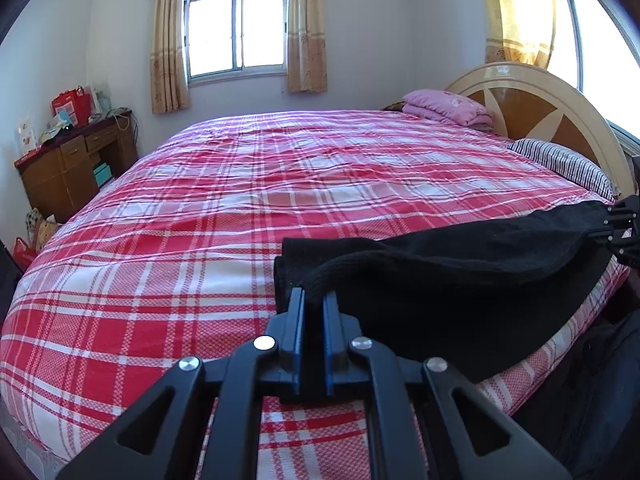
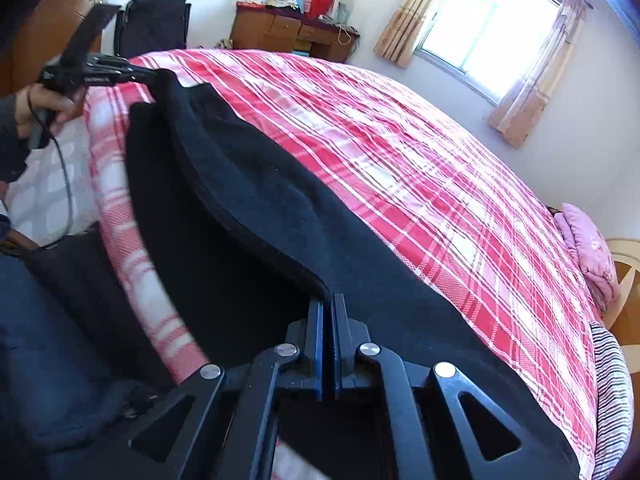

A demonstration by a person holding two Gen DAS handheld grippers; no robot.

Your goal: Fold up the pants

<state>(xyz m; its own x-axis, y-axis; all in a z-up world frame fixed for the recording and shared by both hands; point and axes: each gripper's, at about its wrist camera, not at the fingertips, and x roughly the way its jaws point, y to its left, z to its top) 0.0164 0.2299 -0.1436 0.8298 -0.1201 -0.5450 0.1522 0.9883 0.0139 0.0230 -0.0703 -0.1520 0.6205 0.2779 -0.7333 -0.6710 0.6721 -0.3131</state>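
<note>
Red-and-white plaid sheeting covers the bed (image 1: 200, 216), which fills most of both views. Across its near edge lie the black pants (image 1: 460, 276), folded over on themselves, their long axis running along the bed's edge: in the left wrist view from lower centre out to the right margin, in the right wrist view from bottom centre up to the upper left. One end hangs a little over the bed's side at the lower left of the right wrist view.

At the upper right of the left wrist view stand a rounded wooden headboard (image 1: 532, 108), a striped pillow (image 1: 568, 164) and a folded pink blanket (image 1: 448, 108); a brown dresser (image 1: 76, 160) sits at the left.

At one end of the pants, the left gripper (image 1: 314, 296) has its jaws pinching a bunched edge of the black cloth. The right gripper (image 2: 328, 302) pinches the cloth's edge at the other end, jaws nearly pressed together. A hand (image 2: 44, 104) at the upper left of the right wrist view holds the left gripper's handle.
</note>
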